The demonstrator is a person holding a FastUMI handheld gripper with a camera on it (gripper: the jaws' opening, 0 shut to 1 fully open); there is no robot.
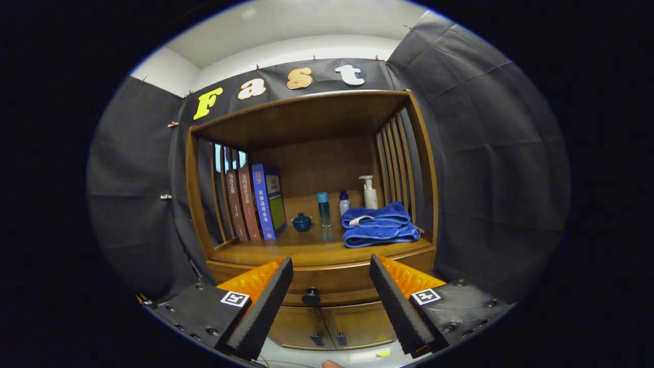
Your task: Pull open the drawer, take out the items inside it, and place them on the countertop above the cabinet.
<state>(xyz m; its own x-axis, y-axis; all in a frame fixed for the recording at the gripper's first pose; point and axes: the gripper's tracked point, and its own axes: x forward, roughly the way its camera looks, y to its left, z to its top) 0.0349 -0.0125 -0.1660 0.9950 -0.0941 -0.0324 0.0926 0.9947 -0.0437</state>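
A wooden cabinet stands ahead of me. Its drawer (327,283) is closed, with a dark round knob (310,296) at the middle of its front. My gripper (331,270) is open, held in front of the drawer with nothing between its fingers; the knob lies between the two fingers and a little beyond them. The wooden countertop (306,250) sits just above the drawer. What the drawer holds is hidden.
On the countertop stand several upright books (255,202) at the left, a small blue lidded cup (301,222), a teal bottle (323,209), a small bottle (344,202), a pump bottle (369,192) and folded blue towels (379,225). Two lower doors (327,327) sit under the drawer.
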